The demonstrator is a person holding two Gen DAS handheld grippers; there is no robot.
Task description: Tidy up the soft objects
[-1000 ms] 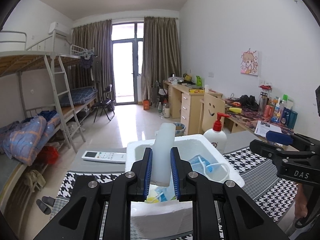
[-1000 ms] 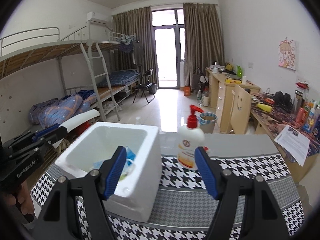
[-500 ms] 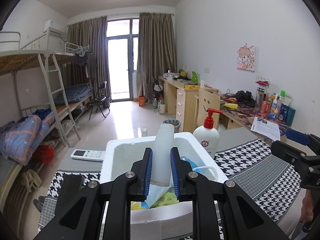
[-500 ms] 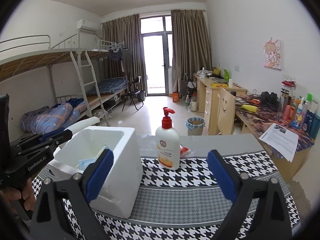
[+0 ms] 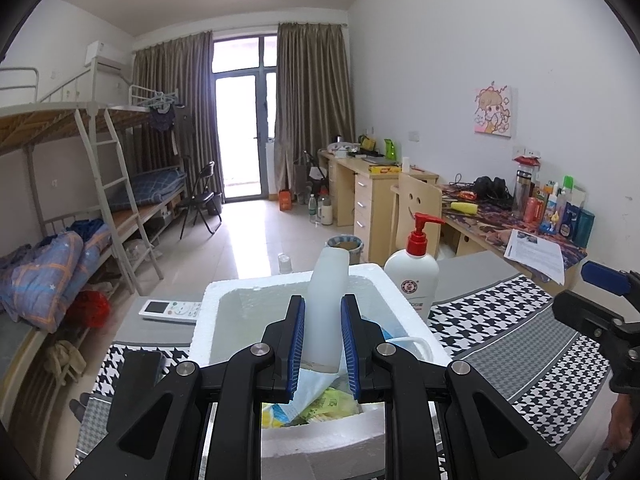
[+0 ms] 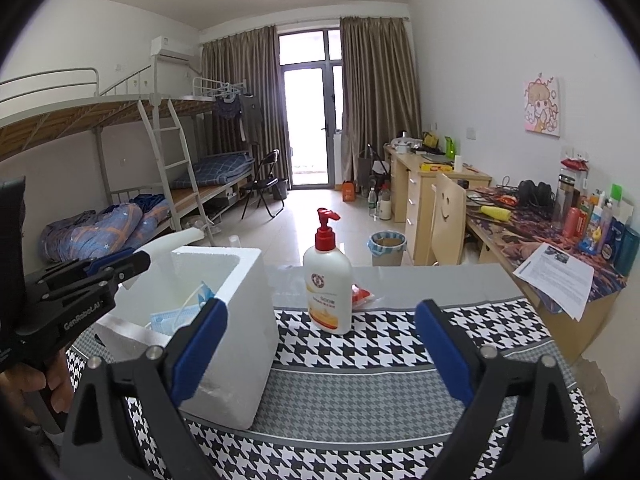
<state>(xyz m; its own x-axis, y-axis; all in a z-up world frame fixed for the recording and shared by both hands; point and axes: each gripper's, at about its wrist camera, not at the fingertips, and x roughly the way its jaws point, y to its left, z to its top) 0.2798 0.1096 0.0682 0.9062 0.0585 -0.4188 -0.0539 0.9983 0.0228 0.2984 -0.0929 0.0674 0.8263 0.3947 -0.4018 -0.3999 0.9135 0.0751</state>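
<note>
I am squeezing the soft white tube in my left gripper over the foam box; my right gripper has just been opening wide, holding nothing, facing the pump bottle; that could be next.

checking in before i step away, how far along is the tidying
Done: a blue face mask and snack packets lie in the foam box. In hand: the left gripper clamps a soft white tube over it. Left: the red packet behind the pump bottle; the right gripper is open, empty.
</note>
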